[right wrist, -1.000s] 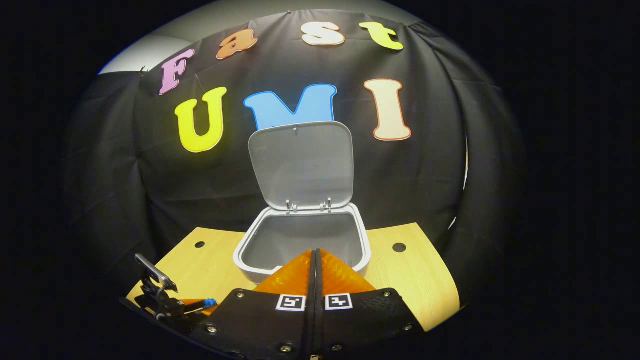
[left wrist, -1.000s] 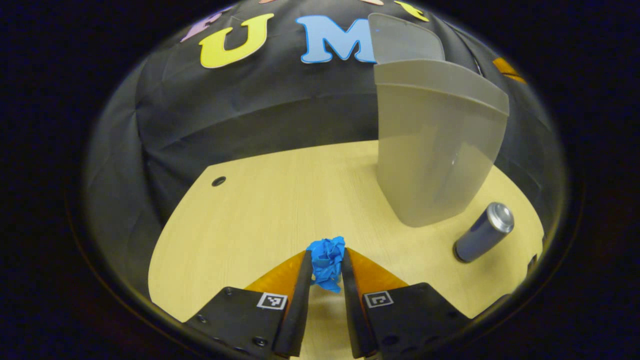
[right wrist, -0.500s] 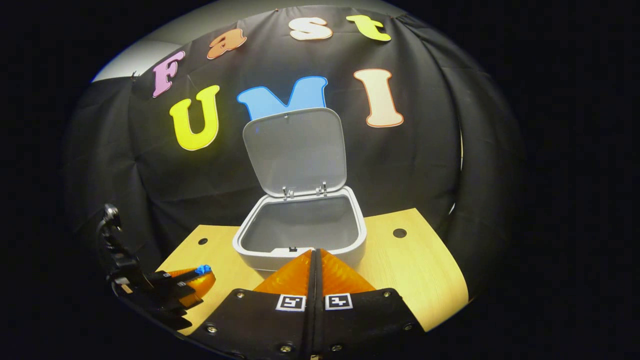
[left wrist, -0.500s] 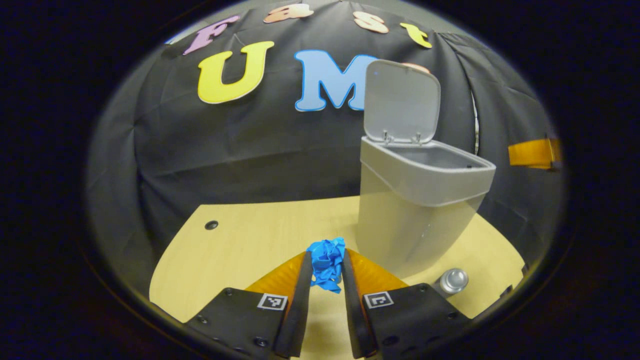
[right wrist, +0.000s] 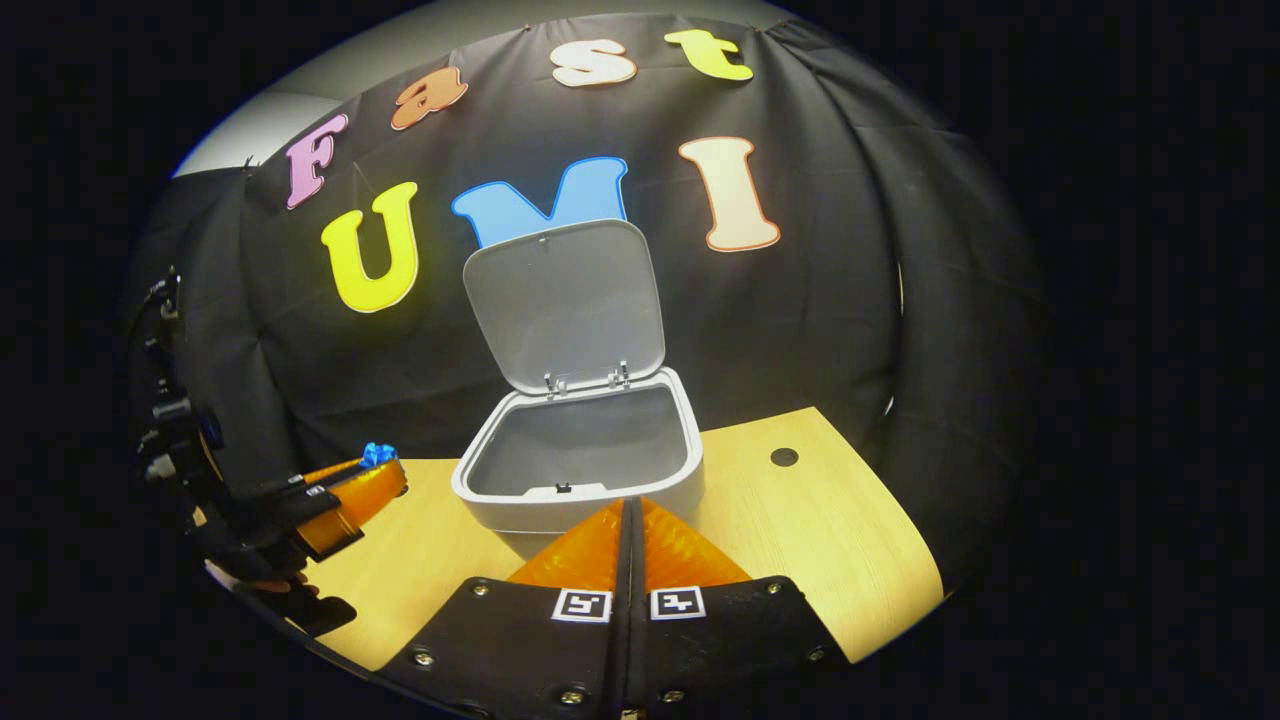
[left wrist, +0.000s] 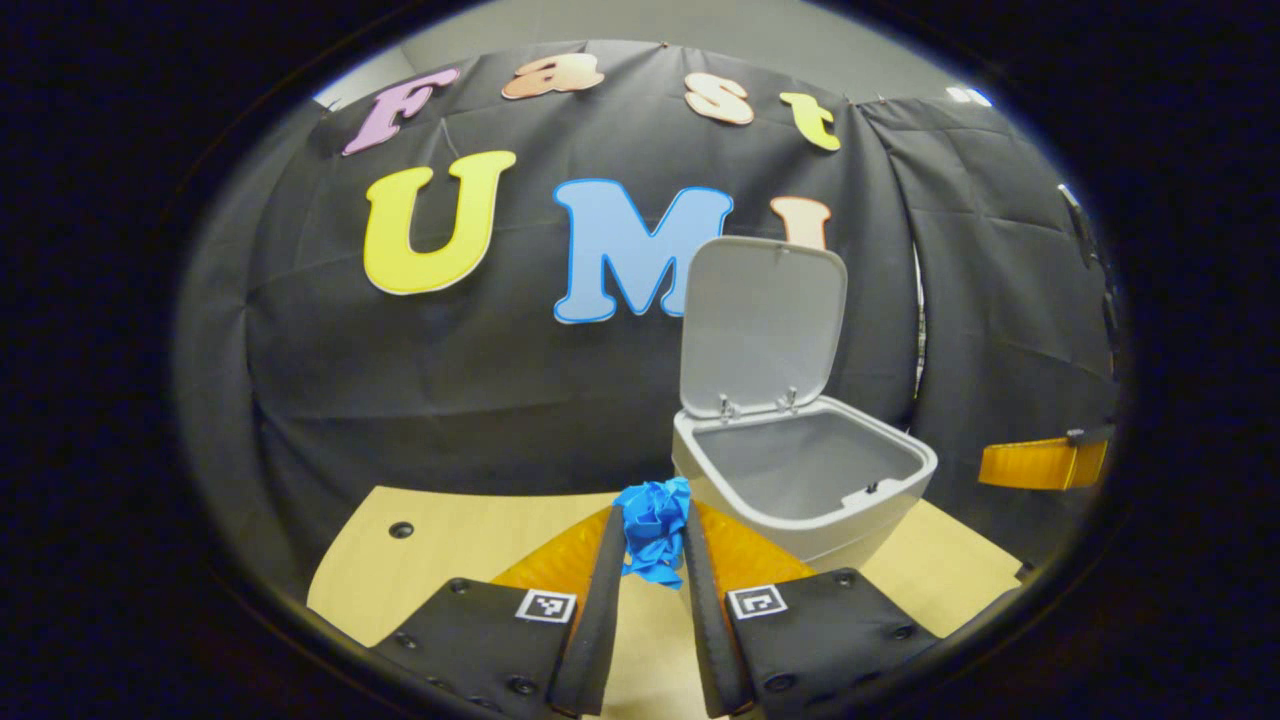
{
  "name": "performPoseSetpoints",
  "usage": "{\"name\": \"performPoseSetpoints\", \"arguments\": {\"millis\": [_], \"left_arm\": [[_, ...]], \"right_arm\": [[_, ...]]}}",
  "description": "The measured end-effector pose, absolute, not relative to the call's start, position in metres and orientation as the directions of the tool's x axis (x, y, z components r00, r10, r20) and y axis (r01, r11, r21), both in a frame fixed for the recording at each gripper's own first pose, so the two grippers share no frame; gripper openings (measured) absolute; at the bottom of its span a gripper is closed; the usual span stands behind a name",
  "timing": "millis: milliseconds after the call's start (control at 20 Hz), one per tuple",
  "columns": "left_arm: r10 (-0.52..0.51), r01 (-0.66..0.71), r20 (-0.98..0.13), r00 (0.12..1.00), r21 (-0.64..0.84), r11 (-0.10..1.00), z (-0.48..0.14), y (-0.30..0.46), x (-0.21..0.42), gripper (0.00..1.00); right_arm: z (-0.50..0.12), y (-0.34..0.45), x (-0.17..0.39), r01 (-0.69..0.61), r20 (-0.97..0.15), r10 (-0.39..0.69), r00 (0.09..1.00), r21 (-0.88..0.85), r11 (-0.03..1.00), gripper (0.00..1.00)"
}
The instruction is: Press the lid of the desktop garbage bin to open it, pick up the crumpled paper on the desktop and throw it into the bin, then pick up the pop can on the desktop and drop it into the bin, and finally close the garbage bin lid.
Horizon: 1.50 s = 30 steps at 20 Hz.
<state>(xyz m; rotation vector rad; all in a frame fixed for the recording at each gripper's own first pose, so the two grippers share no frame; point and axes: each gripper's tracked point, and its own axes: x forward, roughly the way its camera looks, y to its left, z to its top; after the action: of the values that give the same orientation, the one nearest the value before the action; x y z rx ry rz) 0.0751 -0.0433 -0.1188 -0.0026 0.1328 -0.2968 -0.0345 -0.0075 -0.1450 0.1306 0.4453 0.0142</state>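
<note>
My left gripper (left wrist: 652, 530) is shut on the crumpled blue paper (left wrist: 653, 525) and holds it in the air, level with the rim of the grey garbage bin (left wrist: 800, 475) and just to its left. The bin's lid (left wrist: 760, 325) stands upright and the inside looks bare. In the right gripper view the bin (right wrist: 580, 460) is straight ahead with its lid (right wrist: 565, 300) raised, and the left gripper (right wrist: 345, 490) carries the blue paper (right wrist: 378, 454) at the left of the bin. My right gripper (right wrist: 628, 515) is shut with nothing in it, in front of the bin.
The bin stands on a light wooden desktop (right wrist: 830, 540) with round cable holes (right wrist: 784, 457) near its back corners (left wrist: 401, 529). The black cloth wall hangs close behind the bin. The right gripper's fingers (left wrist: 1040, 463) show at the right edge of the left gripper view.
My left gripper has risen with the paper from near the desktop to the height of the bin's rim. The pop can has dropped out of sight. The right gripper has stayed shut.
</note>
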Motion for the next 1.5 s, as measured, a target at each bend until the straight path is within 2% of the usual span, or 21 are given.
{"name": "performPoseSetpoints", "arguments": {"millis": [50,100,550,700,750,850,950,1150,1200,1500], "left_arm": [[-0.305,0.304,-0.117,0.945,-0.025,0.952,-0.112,-0.050,0.077,0.33],[-0.317,0.316,-0.109,0.942,-0.025,0.948,-0.107,-0.055,0.078,0.50],[-0.425,0.427,-0.053,0.904,0.016,0.904,-0.069,-0.123,0.095,0.49],[-0.431,0.433,-0.055,0.901,0.023,0.901,-0.069,-0.135,0.100,0.49],[-0.435,0.437,-0.062,0.898,0.018,0.899,-0.072,-0.139,0.102,0.52],[-0.433,0.435,-0.079,0.898,0.010,0.900,-0.076,-0.143,0.105,0.85],[-0.432,0.433,-0.080,0.899,0.000,0.901,-0.077,-0.144,0.109,0.77],[-0.428,0.429,-0.085,0.900,-0.006,0.903,-0.078,-0.142,0.106,0.76],[-0.423,0.424,-0.085,0.902,-0.008,0.906,-0.077,-0.139,0.105,0.85],[-0.383,0.383,-0.083,0.920,-0.014,0.924,-0.073,-0.115,0.096,0.85]], "right_arm": [[-0.144,-0.010,-0.036,0.022,-0.427,0.036,0.903,0.129,0.991,0.00],[-0.143,-0.012,-0.037,0.029,-0.426,0.029,0.904,0.130,0.991,0.00],[-0.139,-0.039,-0.054,0.101,-0.423,-0.041,0.905,0.121,0.988,0.00],[-0.140,-0.050,-0.062,0.127,-0.426,-0.065,0.902,0.119,0.985,0.00],[-0.140,-0.053,-0.063,0.136,-0.427,-0.073,0.901,0.119,0.984,0.00],[-0.141,-0.057,-0.067,0.149,-0.430,-0.084,0.899,0.120,0.982,0.00],[-0.143,-0.060,-0.070,0.158,-0.433,-0.092,0.897,0.118,0.980,0.00],[-0.146,-0.059,-0.073,0.158,-0.442,-0.091,0.892,0.119,0.980,0.00],[-0.148,-0.057,-0.073,0.154,-0.446,-0.086,0.891,0.118,0.981,0.00],[-0.161,-0.036,-0.068,0.095,-0.468,-0.018,0.884,0.141,0.985,0.00]]}}
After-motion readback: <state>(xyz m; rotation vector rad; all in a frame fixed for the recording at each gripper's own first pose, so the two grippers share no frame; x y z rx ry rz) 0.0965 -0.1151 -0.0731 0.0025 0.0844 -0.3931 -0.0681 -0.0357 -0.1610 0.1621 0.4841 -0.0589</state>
